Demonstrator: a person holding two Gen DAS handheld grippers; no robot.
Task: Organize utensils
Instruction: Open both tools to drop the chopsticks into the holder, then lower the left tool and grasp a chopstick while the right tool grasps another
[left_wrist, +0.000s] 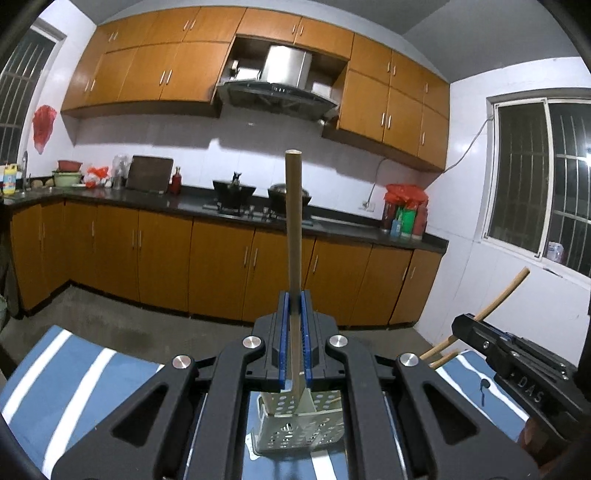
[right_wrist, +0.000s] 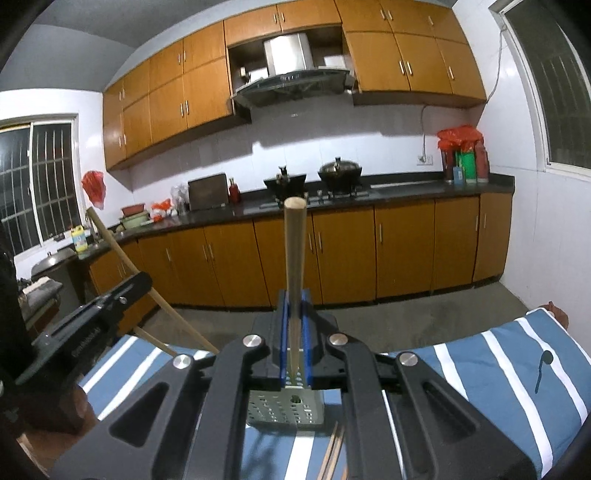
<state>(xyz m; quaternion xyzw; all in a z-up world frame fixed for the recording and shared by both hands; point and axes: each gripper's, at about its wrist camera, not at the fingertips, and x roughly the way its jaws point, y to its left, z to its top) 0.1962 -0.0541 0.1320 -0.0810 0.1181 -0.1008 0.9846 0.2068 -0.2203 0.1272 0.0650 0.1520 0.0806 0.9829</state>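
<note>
Orange cabinets (left_wrist: 221, 266) line the far wall of a kitchen, with a dark counter (left_wrist: 184, 203) and a hood (left_wrist: 277, 92) above the stove; nearer, a blue-and-white striped cloth (left_wrist: 74, 369) covers the work surface.

Start at the left gripper (left_wrist: 294, 306): its blue pads are pinched tight on one chopstick (left_wrist: 293, 221), which stands almost straight up out of the jaws. Below it sits a perforated metal holder (left_wrist: 295, 424) on the cloth. The right gripper (right_wrist: 294, 306) is likewise clamped on a second chopstick (right_wrist: 294, 251), pointing up and forward, above the same holder (right_wrist: 284, 410). More chopsticks (right_wrist: 332, 454) lie on the cloth just beside the holder.

Each gripper shows at the edge of the other's view, so the two hands work close together.

Risks, as I judge them: both sticks are held near one end with a long free length, so a slight wrist roll could swing a tip against the other gripper or stick. A thin round stick may also pivot or slip between flat pads. Lowering either one off-centre could catch the holder's rim and tip or shove it.
</note>
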